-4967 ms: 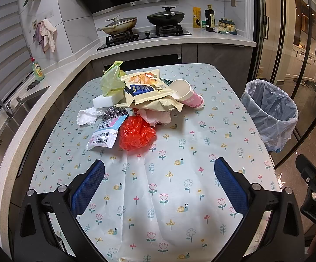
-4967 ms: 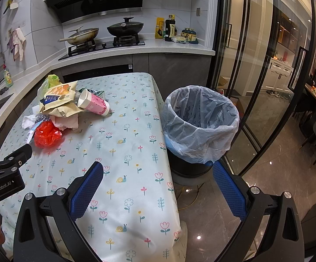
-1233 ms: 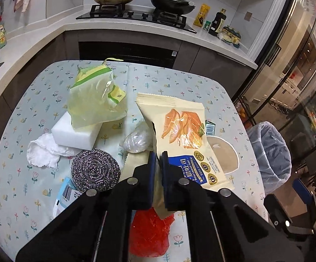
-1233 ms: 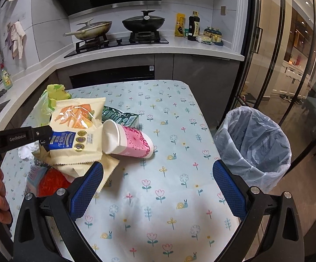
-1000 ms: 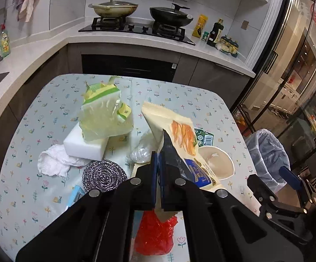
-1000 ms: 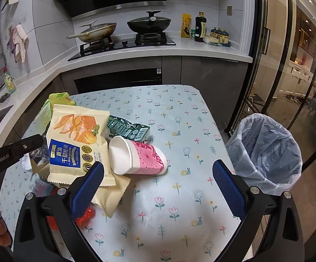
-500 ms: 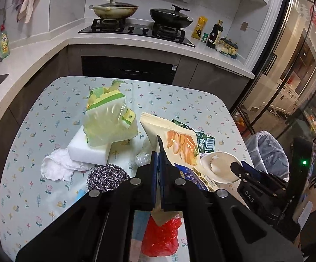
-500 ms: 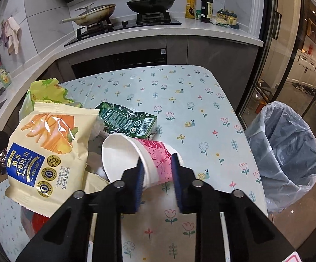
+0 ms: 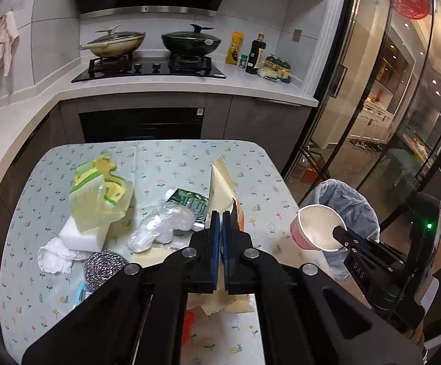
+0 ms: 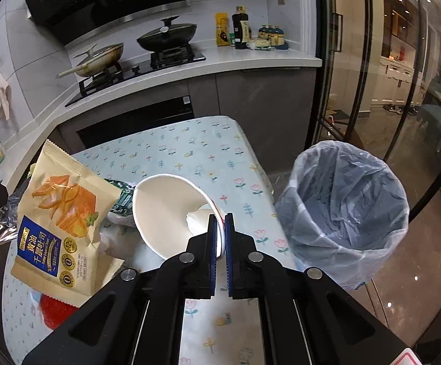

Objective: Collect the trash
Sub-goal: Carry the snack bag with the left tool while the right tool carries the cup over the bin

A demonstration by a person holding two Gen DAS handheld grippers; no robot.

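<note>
left gripper (image 9: 220, 228) pinches a snack bag (image 10: 59, 228) and right gripper (image 10: 220, 231) pinches a paper cup (image 10: 165, 213), both raised beside the lined bin (image 10: 345, 210), likely for dropping.

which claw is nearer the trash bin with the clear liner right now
Right. The right claw, gripping the pink paper cup, is at the table edge beside the lined trash bin. The left claw, gripping the beige snack bag, sits farther over the table.

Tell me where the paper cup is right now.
The paper cup is lifted off the table, its rim pinched in the right claw, between the snack bag on its left and the lined trash bin on its right.
</note>
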